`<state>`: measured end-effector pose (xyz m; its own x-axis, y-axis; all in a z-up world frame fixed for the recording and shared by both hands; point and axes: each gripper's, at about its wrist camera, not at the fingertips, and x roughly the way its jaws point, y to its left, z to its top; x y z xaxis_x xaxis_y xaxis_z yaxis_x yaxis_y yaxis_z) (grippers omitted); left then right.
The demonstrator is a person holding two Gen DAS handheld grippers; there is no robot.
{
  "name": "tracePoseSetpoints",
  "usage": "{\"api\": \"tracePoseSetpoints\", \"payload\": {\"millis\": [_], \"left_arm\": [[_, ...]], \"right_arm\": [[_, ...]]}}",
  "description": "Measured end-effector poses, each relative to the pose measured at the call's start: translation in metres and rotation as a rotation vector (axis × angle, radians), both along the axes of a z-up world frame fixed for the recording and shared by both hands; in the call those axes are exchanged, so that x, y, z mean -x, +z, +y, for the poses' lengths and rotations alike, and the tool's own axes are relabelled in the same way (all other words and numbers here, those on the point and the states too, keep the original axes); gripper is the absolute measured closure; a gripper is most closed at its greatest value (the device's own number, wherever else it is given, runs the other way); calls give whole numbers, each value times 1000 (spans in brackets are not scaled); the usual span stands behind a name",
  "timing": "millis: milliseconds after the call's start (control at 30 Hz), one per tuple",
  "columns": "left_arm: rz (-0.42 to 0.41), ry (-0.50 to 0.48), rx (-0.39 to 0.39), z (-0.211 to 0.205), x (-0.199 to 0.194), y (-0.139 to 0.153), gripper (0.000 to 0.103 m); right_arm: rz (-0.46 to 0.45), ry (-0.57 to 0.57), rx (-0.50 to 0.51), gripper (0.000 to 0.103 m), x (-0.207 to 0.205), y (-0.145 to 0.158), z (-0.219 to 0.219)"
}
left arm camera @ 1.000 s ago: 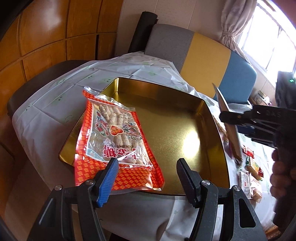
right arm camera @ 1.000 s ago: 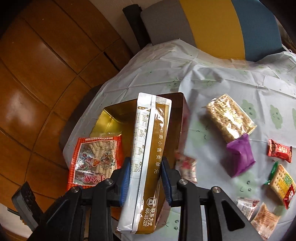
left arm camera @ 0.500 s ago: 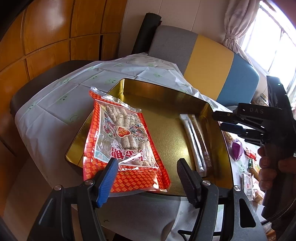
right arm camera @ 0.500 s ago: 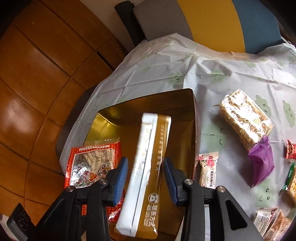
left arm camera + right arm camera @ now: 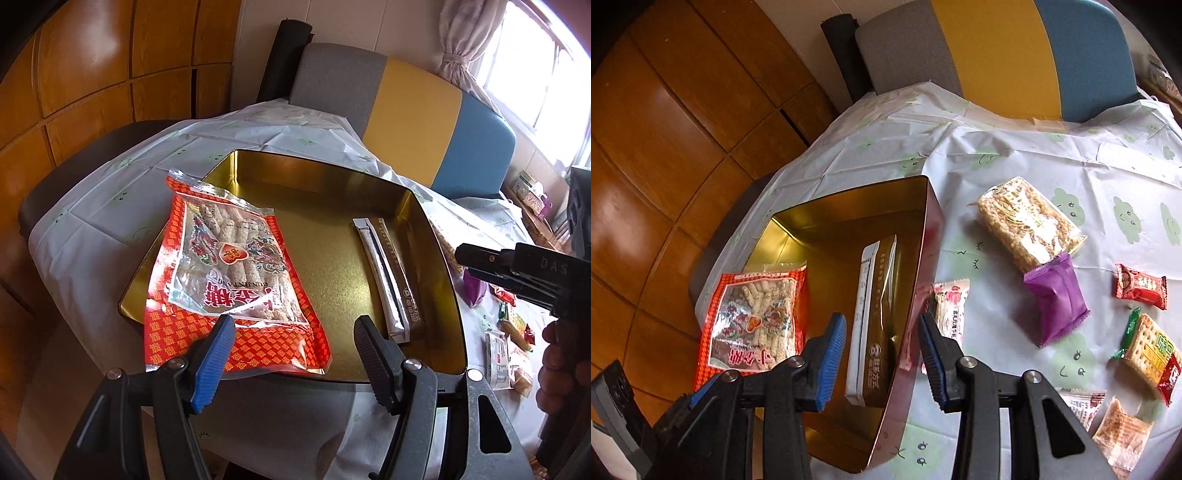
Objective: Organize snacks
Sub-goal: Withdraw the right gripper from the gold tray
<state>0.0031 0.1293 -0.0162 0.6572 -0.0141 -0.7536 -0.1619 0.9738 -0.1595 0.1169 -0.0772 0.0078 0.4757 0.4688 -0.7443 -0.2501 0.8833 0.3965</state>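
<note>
A gold tin (image 5: 321,173) stands on the white tablecloth. A red bag of sesame sticks (image 5: 236,273) lies across the tin's left rim. Flat on the tin's floor, by its right wall, rests a long brown and silver packet (image 5: 391,273), also seen in the right wrist view as the packet (image 5: 875,317). My right gripper (image 5: 882,328) hovers open above that packet's near end, pads clear of it. My left gripper (image 5: 293,332) is open and holds nothing, just short of the red bag's near edge. In the left wrist view the right gripper (image 5: 463,263) juts in from the right, held by a hand (image 5: 561,369).
Loose snacks lie on the cloth right of the tin: a rose-print sachet (image 5: 949,306), a noodle brick (image 5: 1030,229), a purple packet (image 5: 1056,299), a small red packet (image 5: 1141,286), a cracker pack (image 5: 1148,350) and several small packs. A grey, yellow and blue chair (image 5: 406,99) stands behind.
My right gripper opened and let go of the brown packet, which dropped from upright to lying flat in the tin. The right gripper drew back a little. The left gripper stayed put.
</note>
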Motion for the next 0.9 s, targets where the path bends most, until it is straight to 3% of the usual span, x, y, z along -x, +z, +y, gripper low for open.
{"api": "tracePoseSetpoints", "payload": {"millis": [700, 900], "left_arm": [[2, 8, -59, -7, 3, 3, 36], [-2, 12, -93, -9, 4, 5, 36]], "right_arm": [[-106, 46, 158, 60, 45, 1, 10], [-141, 56, 199, 53, 54, 4, 9]]}}
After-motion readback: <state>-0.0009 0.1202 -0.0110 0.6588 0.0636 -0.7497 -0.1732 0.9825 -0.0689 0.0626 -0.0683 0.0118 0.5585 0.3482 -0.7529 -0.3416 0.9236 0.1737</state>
